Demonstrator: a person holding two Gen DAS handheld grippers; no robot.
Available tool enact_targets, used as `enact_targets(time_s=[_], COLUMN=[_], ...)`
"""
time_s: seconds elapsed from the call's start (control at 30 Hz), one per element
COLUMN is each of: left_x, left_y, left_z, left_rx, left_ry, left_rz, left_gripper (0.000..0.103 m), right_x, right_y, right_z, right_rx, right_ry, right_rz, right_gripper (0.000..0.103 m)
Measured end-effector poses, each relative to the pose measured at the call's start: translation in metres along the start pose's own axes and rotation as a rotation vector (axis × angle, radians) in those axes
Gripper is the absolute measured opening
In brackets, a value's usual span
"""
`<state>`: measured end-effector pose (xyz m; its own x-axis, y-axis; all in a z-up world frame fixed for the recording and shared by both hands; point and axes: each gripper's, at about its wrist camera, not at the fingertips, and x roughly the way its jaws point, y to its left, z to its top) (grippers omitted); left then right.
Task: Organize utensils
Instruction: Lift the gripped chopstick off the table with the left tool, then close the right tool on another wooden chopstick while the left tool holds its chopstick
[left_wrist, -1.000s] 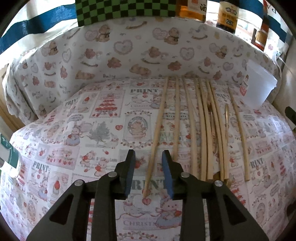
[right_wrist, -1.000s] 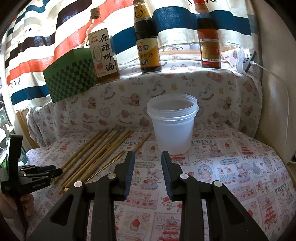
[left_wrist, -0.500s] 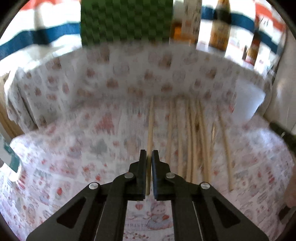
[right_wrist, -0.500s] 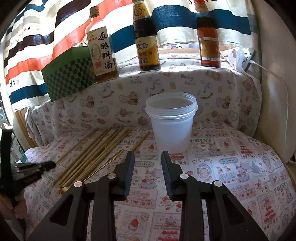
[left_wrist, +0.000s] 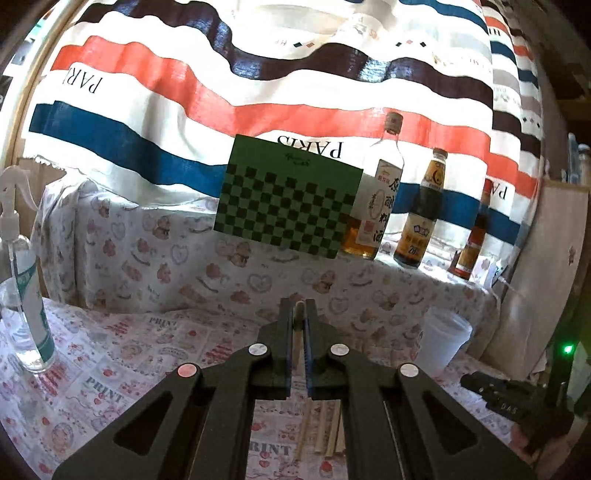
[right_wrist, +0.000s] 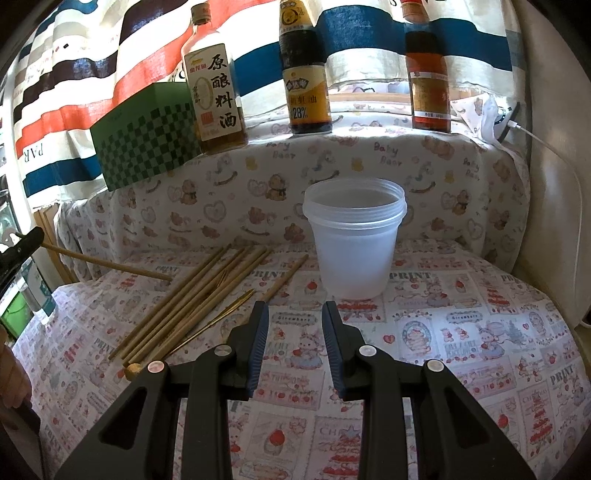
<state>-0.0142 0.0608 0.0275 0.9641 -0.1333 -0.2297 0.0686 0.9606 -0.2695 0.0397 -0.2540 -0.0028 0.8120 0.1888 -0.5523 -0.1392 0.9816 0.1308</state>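
From the left wrist I see my left gripper (left_wrist: 298, 325) clenched on one chopstick (left_wrist: 297, 321), lifted clear of the tabletop (left_wrist: 110, 369). From the right wrist, my right gripper (right_wrist: 295, 332) stands released over the cloth; remaining chopsticks (right_wrist: 195, 299) lie beside the plastic cup (right_wrist: 354, 240).

A home kitchen corner, dressed in household cloths.

A ledge draped in teddy-bear cloth (right_wrist: 369, 155) carries three condiment bottles: cooking wine (right_wrist: 216, 92), soy sauce (right_wrist: 304, 74) and a red-labelled sauce (right_wrist: 428, 77). Left of them on that ledge sits a green checkered box (right_wrist: 144, 144); behind hangs a striped "PARIS" curtain (left_wrist: 258, 74); below lie chopsticks (right_wrist: 207, 291) near a plastic tub (right_wrist: 354, 240).
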Motion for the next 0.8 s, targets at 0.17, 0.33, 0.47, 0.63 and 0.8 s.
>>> enact_targets(time_s=[0.17,0.33,0.47,0.63,0.8], left_x=[-0.013,-0.014,-0.006,0.001,0.01], left_y=[-0.01,-0.019,-0.032,-0.036,-0.039], left_z=[0.003,0.001,-0.006,-0.012,-0.017], left_rx=[0.062,0.106,0.14,0.149,0.155], left_ry=[-0.043,-0.056,-0.007,0.029,0.077], left_rz=[0.007,0.014,-0.016,-0.024,-0.012], left_gripper=[0.004,0.004,0.004,0.004,0.004], right_x=[-0.002,-0.007,0.014,0.019,0.019], right_y=[0.005,0.033,0.054,0.067,0.07], right_z=[-0.001,-0.008,-0.02,-0.029,-0.032], right_rx=[-0.008,-0.102,-0.16,-0.233,-0.228], right_ry=[0.022,0.075,0.237,0.246,0.269], right_rz=[0.069,0.15,0.145,0.102,0.114], right_gripper=[0.032,0.036,0.042,0.053,0.063])
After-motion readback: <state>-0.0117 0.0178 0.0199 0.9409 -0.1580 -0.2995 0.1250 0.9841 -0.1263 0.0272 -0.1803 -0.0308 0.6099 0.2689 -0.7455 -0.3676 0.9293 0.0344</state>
